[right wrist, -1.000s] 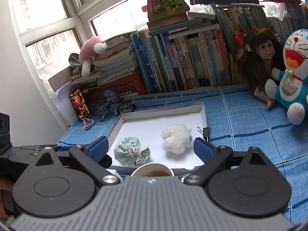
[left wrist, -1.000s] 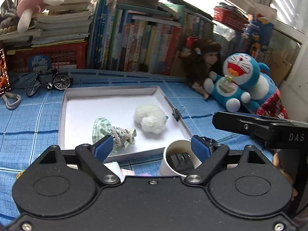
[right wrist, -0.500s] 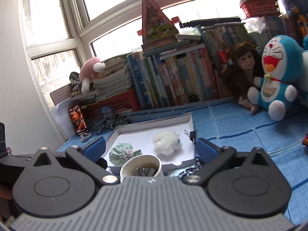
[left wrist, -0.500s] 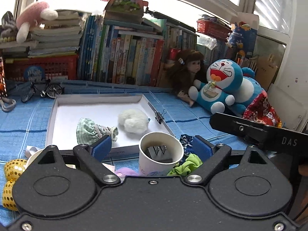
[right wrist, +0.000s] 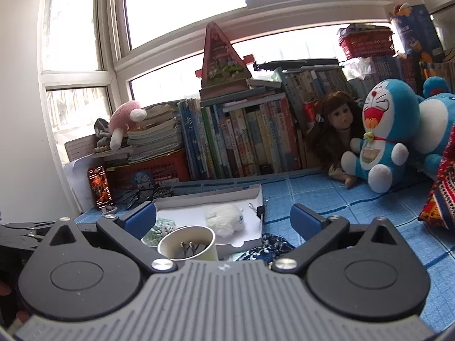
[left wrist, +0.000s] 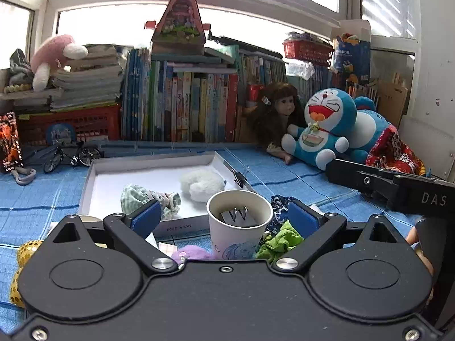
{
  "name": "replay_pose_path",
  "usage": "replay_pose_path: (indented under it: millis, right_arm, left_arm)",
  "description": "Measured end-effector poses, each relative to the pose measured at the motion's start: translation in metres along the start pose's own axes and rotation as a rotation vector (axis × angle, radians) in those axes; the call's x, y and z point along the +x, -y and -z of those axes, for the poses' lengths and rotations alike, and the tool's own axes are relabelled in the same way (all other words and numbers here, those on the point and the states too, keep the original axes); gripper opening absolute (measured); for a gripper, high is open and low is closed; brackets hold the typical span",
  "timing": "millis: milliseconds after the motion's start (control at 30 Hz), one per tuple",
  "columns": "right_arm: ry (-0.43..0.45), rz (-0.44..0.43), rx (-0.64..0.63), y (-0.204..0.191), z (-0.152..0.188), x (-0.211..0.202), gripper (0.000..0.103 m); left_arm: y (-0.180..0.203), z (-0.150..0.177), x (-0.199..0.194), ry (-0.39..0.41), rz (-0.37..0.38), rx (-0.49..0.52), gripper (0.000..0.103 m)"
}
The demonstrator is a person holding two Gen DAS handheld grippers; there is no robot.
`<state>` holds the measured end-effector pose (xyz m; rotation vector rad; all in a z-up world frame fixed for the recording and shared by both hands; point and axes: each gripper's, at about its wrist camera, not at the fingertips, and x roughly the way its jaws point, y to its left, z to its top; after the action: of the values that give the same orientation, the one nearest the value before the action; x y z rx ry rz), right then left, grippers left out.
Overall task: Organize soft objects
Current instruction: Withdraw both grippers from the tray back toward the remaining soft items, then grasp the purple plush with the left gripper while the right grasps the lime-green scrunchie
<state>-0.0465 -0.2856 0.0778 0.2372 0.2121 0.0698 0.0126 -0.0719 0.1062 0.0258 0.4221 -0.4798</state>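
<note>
With both the left tool (left wrist: 224, 217) (jaws opening, nothing gripped) and the right tool (right wrist: 223, 220) wide and empty, aim for the green scrunchie (left wrist: 280, 241) beside the paper cup (left wrist: 239, 221) on the bench, avoiding the cup, then carry it to the white tray (left wrist: 91, 176).

A row of upright books (left wrist: 187, 108) lines the back of the blue-checked desk (left wrist: 284, 179) beneath a bright window (right wrist: 182, 2), with a triangular house-shaped tin (left wrist: 179, 25) on top. A red plastic crate (left wrist: 68, 125) supports stacked books at left, a miniature bicycle (left wrist: 71, 155) in front. A paper cup (left wrist: 239, 224) holds binder clips.
</note>
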Motion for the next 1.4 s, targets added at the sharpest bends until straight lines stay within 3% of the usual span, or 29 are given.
replay_pose_path:
  millis: [467,1067,1233,1400]
  right_arm:
    - [0.059,0.094,-0.050,-0.006,0.037,-0.012,0.103]
    - [-0.027,0.155,-0.077,-0.005,0.065,-0.003,0.103]
    - [-0.052,0.167,-0.114,-0.007,0.072,-0.001,0.103]
    - [-0.080,0.175,-0.135,-0.008,0.078,0.003,0.103]
  left_arm:
    - [-0.012,0.040,-0.001,-0.007,-0.081,-0.010,0.097]
    - [-0.020,0.071,0.000,-0.034,-0.131,-0.013,0.096]
    - [-0.020,0.075,0.003,-0.054,-0.125,-0.017,0.090]
    - [-0.020,0.079,0.009,-0.077,-0.115,-0.030,0.076]
